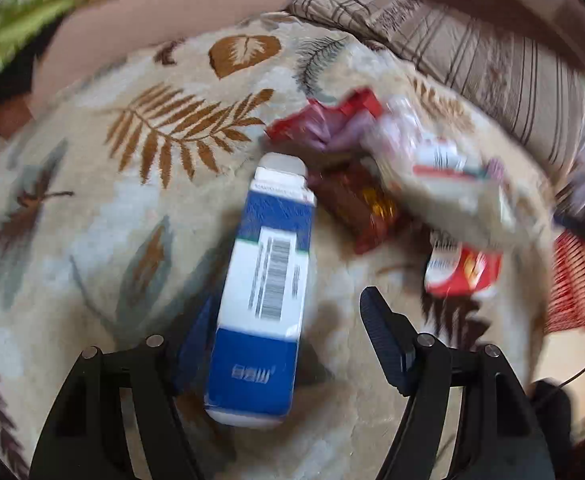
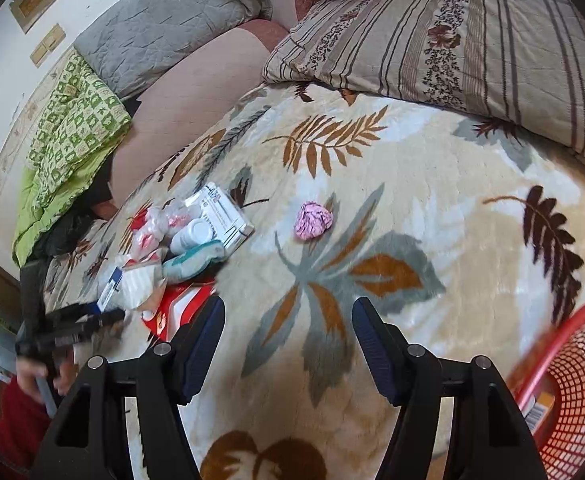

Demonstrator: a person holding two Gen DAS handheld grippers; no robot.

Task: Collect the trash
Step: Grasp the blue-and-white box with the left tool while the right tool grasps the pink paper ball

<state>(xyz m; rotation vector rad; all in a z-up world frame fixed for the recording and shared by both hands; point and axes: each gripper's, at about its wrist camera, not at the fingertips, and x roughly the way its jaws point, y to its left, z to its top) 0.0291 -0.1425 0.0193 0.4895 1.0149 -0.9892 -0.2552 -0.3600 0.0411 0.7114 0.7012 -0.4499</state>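
A blue and white carton (image 1: pixel 266 280) lies on the leaf-patterned blanket (image 1: pixel 132 208) between the fingers of my left gripper (image 1: pixel 288 300), which is open. The carton sits close to the left pad, and the right pad (image 1: pixel 384 336) stands apart from it. Beyond the carton lie a red wrapper (image 1: pixel 332 120), a brown wrapper (image 1: pixel 356 208), a clear plastic bag (image 1: pixel 444 176) and a red and white packet (image 1: pixel 464 272). My right gripper (image 2: pixel 289 304) is open and holds nothing. A pink crumpled paper ball (image 2: pixel 313 220) lies ahead of it.
A red mesh basket (image 2: pixel 572 380) stands at the lower right with a box inside. The pile of trash (image 2: pixel 188 240) lies left of my right gripper. A striped pillow (image 2: pixel 472 40) and a green quilt (image 2: pixel 72 140) border the blanket. The left wrist view is blurred.
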